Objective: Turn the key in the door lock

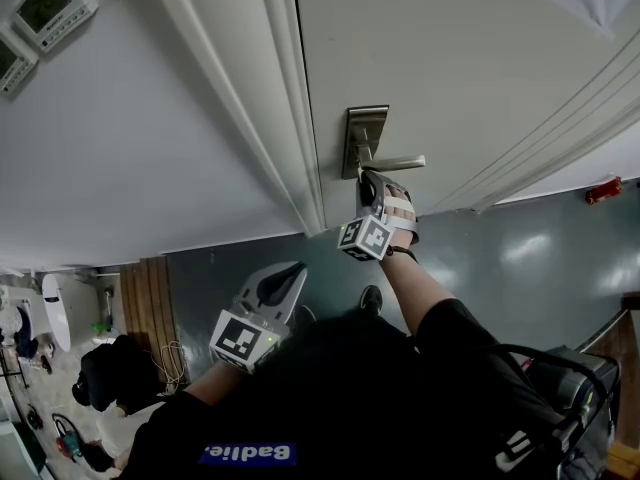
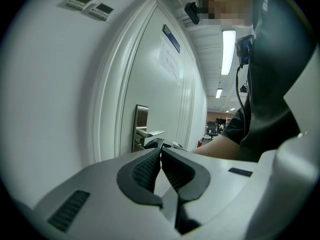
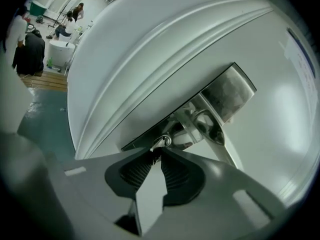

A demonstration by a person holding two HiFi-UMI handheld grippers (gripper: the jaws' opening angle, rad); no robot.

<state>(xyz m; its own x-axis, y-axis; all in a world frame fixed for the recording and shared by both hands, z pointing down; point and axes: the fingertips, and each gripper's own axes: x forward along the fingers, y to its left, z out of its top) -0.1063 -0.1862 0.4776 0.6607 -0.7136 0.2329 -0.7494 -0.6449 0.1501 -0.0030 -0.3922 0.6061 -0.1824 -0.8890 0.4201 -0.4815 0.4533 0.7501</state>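
A steel lock plate (image 1: 362, 133) with a lever handle (image 1: 395, 162) sits on the white door (image 1: 450, 58). My right gripper (image 1: 368, 183) is pressed up to the plate just under the handle, hiding the keyhole in the head view. In the right gripper view a small metal key (image 3: 162, 141) sticks out of the plate (image 3: 227, 91), and my right gripper (image 3: 156, 154) has its pad tips pinched on the key's head. My left gripper (image 1: 290, 273) hangs lower and to the left, away from the door. Its jaws (image 2: 161, 153) are shut with nothing between them.
The white door frame (image 1: 250, 98) runs along the lock's left. Two wall control panels (image 1: 50, 3) hang at the upper left. Grey floor (image 1: 520, 258) lies below, with a red object (image 1: 603, 190) by the wall and a dark bag (image 1: 570, 388) at the lower right.
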